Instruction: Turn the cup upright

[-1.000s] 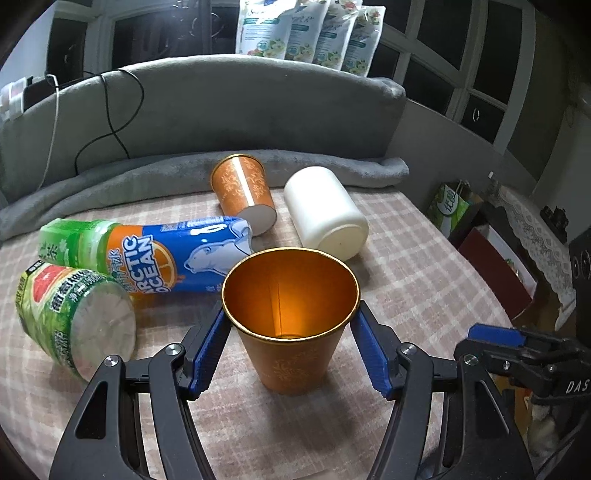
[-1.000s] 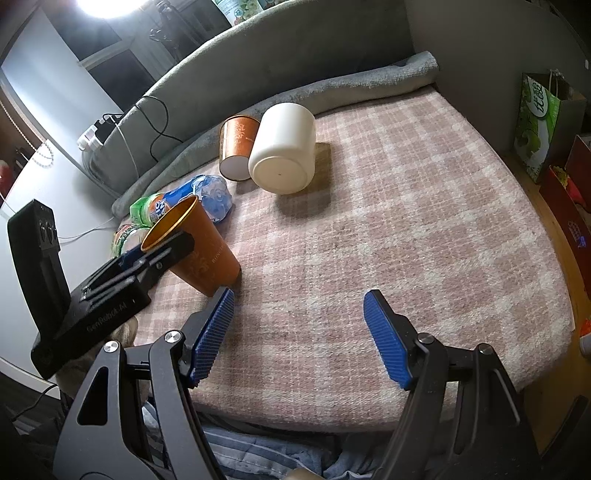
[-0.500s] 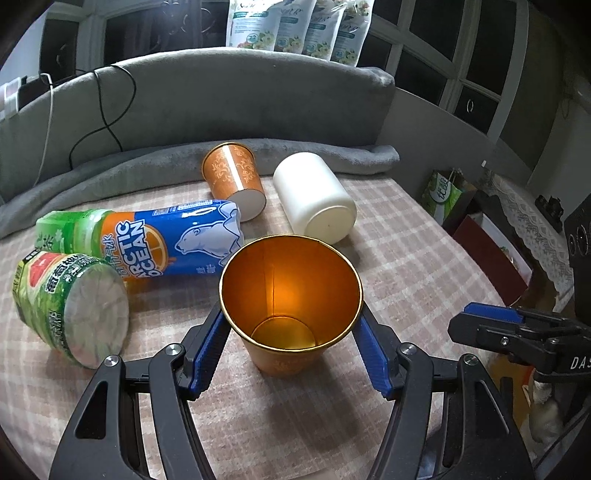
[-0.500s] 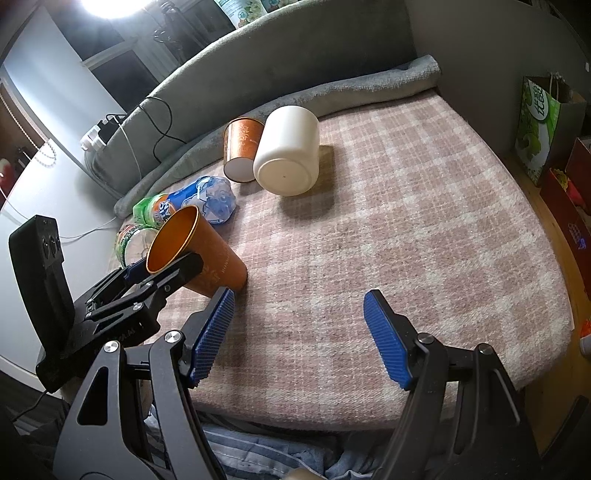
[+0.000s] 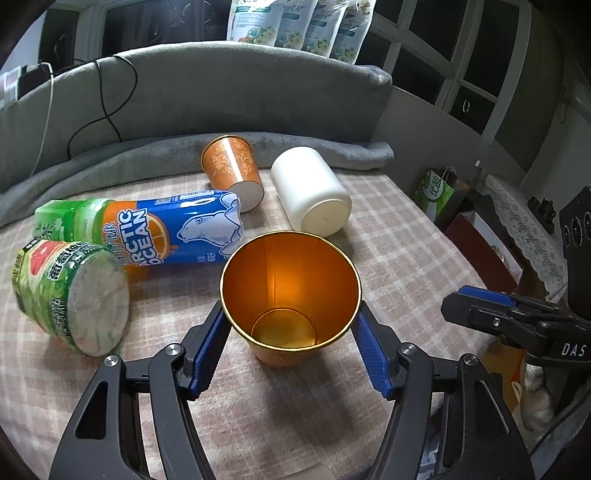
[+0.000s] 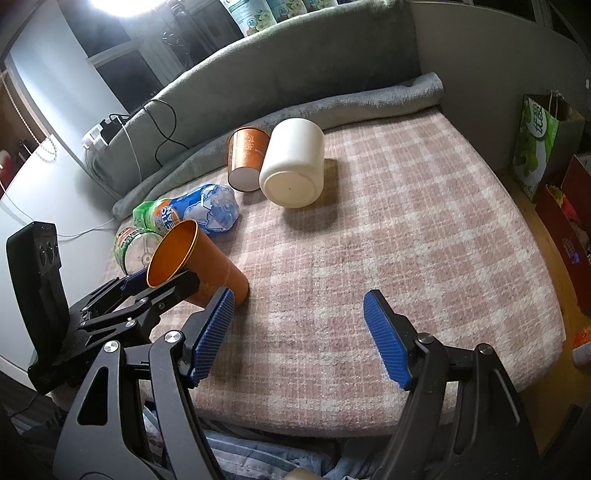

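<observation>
— What are you working on here?
— Your things lie on a pink-and-cream checked blanket (image 6: pixel 424 206) spread over a bed. A rolled grey blanket (image 6: pixel 332 107) runs along its far edge, with a grey padded headboard (image 5: pixel 229 88) behind it, and two cables (image 5: pixel 107 110) hang over that headboard.

— And the room around it?
— Dark window panes (image 5: pixel 443 48) stand beyond the headboard, with a row of printed pouches (image 5: pixel 295 26) on its top. A green paper bag (image 6: pixel 539 144) sits on the floor past the bed's right edge.

— Where is the cup?
— The orange cup (image 5: pixel 290 295) is near the bed's front left corner. Your left gripper (image 5: pixel 290 350) pinches it across the upper wall, one blue pad on each side. From the right camera it leans, mouth up and toward the left edge, its base down at the blanket.

— My right hand?
— Your right gripper (image 6: pixel 299 332) is spread wide with nothing between its pads, over the bed's front edge just beside the cup.

— What else lies there?
— A patterned orange cup (image 5: pixel 232 170) and a white cup (image 5: pixel 310 192) lie on their sides near the far edge. A blue drink bottle (image 5: pixel 155 229) and a green bottle (image 5: pixel 70 291) lie toward the left edge.
</observation>
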`<action>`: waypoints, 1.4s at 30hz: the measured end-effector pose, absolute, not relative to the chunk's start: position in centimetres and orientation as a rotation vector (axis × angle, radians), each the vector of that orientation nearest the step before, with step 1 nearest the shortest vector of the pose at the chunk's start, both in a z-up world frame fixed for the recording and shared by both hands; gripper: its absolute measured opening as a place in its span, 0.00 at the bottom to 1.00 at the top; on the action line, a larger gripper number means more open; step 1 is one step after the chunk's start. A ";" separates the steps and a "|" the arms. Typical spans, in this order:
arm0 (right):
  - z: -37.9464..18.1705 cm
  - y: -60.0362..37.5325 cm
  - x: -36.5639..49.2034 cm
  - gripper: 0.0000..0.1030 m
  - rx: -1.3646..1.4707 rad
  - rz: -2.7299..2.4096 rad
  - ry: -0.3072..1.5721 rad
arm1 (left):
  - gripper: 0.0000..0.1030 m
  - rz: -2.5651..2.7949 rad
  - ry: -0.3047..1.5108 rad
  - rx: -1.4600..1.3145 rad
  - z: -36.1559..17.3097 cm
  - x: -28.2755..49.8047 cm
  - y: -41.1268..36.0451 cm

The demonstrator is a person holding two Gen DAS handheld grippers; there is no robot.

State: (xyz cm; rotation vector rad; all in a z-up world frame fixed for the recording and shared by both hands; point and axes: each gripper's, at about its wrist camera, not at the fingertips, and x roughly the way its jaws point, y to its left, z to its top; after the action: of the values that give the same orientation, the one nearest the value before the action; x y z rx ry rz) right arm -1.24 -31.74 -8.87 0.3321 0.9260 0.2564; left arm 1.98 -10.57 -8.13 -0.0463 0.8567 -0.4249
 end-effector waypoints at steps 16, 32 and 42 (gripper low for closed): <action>-8.0 -31.2 -1.6 0.73 0.294 0.242 0.888 | 0.67 -0.444 0.858 -0.054 -7.5 0.9 -9.6; -6.6 -30.9 -2.2 0.73 0.256 0.207 0.789 | 0.68 -0.390 0.759 -0.060 -4.9 -1.6 -6.8; -4.1 -29.9 -2.4 0.83 0.169 0.109 0.619 | 0.78 -0.160 0.482 -0.040 -0.3 -3.9 -3.1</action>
State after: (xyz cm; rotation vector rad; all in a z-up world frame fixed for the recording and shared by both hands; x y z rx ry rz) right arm -2.45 -29.95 -4.05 0.1692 0.6190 0.1086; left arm -3.93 -3.07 -0.34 -0.0404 0.4821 -0.1604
